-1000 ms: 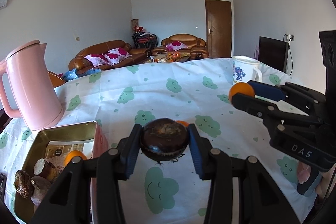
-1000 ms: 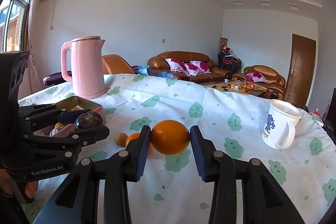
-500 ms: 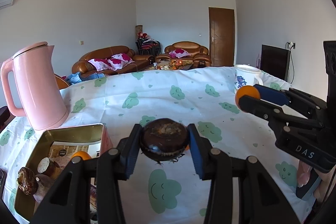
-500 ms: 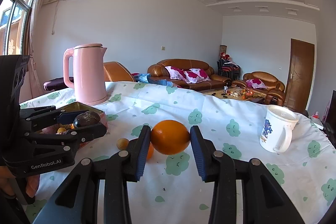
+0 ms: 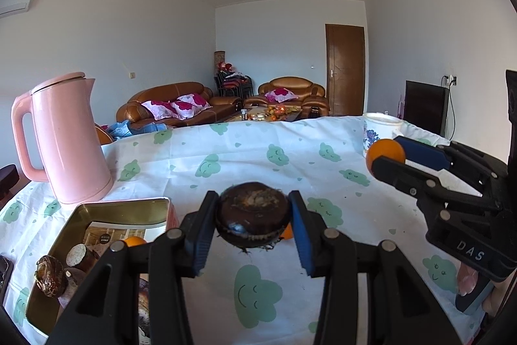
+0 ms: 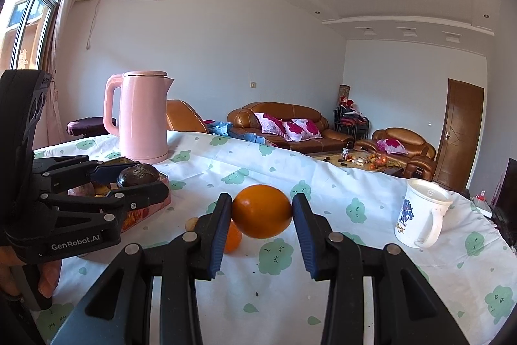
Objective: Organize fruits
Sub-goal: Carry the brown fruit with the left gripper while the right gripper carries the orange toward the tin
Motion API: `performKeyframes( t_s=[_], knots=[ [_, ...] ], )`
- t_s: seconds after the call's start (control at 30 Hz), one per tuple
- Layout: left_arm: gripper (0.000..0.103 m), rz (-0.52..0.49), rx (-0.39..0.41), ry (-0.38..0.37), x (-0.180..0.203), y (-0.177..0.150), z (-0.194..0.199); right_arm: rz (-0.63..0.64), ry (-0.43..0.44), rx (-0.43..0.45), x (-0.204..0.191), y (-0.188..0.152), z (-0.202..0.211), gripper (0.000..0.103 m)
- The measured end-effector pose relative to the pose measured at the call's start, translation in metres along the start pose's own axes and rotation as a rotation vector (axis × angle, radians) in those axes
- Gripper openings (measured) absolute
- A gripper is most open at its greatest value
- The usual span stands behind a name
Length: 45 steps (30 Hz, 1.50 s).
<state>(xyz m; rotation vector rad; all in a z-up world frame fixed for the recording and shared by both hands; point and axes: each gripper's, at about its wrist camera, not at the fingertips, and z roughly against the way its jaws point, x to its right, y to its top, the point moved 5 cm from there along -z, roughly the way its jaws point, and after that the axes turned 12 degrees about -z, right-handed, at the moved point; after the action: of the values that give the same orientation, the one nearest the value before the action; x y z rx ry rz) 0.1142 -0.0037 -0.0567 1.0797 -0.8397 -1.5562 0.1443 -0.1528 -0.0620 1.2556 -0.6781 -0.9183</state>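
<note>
My left gripper is shut on a dark brown round fruit and holds it above the table, just right of the gold tin box. The box holds an orange and several brown items. My right gripper is shut on an orange, held above the tablecloth; it also shows in the left wrist view. The left gripper with the dark fruit shows at the left of the right wrist view. A smaller orange and a small yellow fruit lie on the cloth.
A pink kettle stands behind the tin box. A white mug with blue print stands at the right. The table has a white cloth with green clouds. Sofas and a door are far behind.
Both grippers have risen and tilted up a little with their fruits held; the table and box sit lower in both views.
</note>
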Motion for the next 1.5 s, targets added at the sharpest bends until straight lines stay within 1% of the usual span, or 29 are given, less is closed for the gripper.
performKeyframes(
  t_s=[0.23,0.57,0.77,0.97,1.5],
  knots=[
    [0.046,-0.004,0.031,0.021,-0.001,0.001,0.007,0.007,-0.006,0.017,-0.003,0.002,0.003,0.041],
    [0.046,-0.005,0.035,0.022,0.000,0.001,0.008,0.003,-0.018,0.045,-0.007,0.003,0.008,0.041],
    [0.046,-0.005,0.034,0.020,0.000,0.001,0.010,-0.019,-0.012,0.039,-0.010,0.004,0.007,0.041],
    [0.046,0.002,0.034,0.016,-0.004,-0.002,0.015,-0.002,-0.008,0.025,-0.022,0.004,0.002,0.041],
    [0.046,0.026,0.027,0.033,-0.027,-0.013,0.027,0.019,0.043,0.009,-0.050,0.002,-0.005,0.041]
  ],
)
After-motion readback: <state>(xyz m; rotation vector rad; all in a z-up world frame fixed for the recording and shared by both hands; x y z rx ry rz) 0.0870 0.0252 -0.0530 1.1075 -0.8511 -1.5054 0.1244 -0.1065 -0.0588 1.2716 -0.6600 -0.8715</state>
